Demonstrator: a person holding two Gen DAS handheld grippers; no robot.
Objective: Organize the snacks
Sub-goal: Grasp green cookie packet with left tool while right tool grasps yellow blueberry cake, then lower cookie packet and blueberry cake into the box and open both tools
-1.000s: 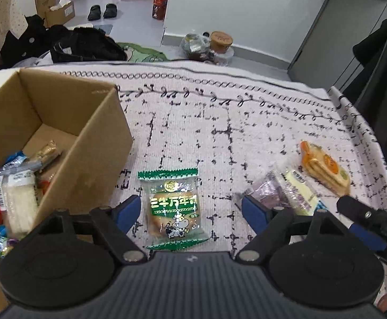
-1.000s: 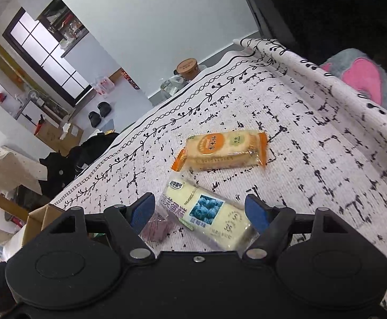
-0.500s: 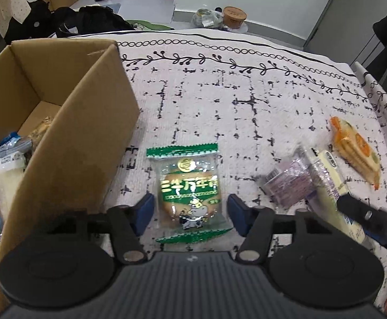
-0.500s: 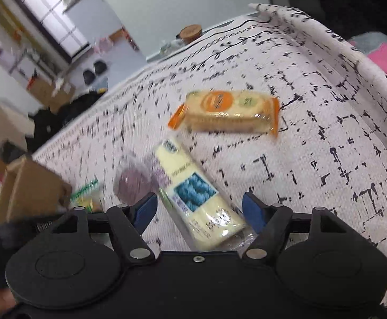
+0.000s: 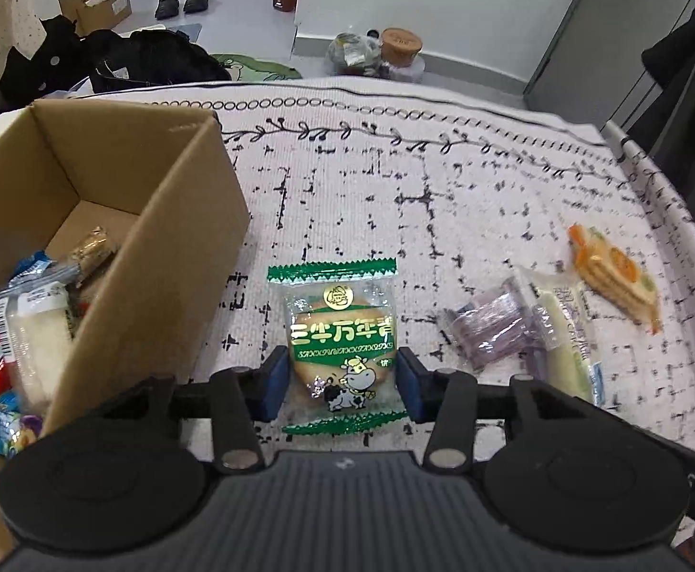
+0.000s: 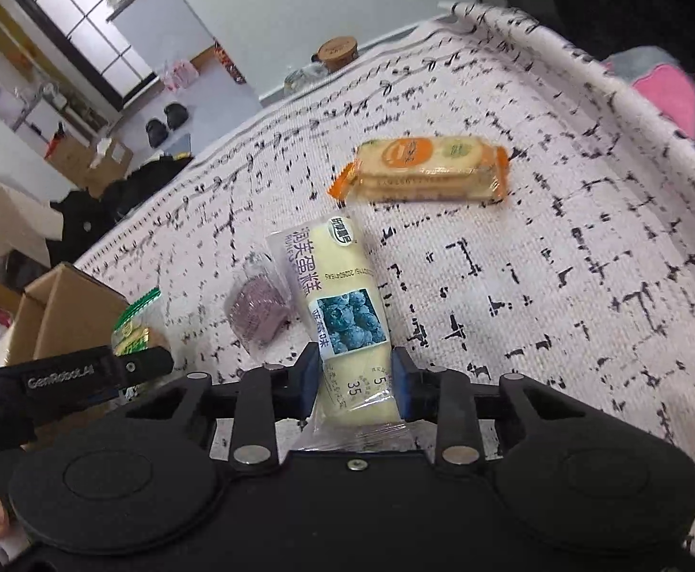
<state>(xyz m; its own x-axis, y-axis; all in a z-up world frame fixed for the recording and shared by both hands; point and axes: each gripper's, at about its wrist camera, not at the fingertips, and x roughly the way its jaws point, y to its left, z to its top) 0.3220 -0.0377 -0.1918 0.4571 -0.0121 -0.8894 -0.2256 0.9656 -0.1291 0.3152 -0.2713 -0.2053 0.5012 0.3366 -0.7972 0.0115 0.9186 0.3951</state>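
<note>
My left gripper (image 5: pixel 342 383) is shut on the green cookie packet (image 5: pixel 340 333), its blue pads touching both sides as the packet lies on the patterned cloth. My right gripper (image 6: pixel 357 383) is shut on the near end of the yellow blueberry cake packet (image 6: pixel 340 305). A purple wrapped snack (image 6: pixel 256 310) lies just left of the cake; it also shows in the left wrist view (image 5: pixel 492 329). An orange cracker packet (image 6: pixel 423 169) lies farther back, also seen in the left wrist view (image 5: pixel 614 276). The cardboard box (image 5: pixel 156 243) stands left of the green packet and holds several snacks.
The cloth-covered table (image 5: pixel 419 200) ends at a rounded edge on the right (image 6: pixel 633 95). Beyond the far edge are bags, shoes and boxes on the floor. The left gripper's arm (image 6: pixel 94 372) shows at the left of the right wrist view.
Both grippers have closed: the left jaws came in onto the green cookie packet, the right jaws onto the blueberry cake packet. Both moved forward over their packets.
</note>
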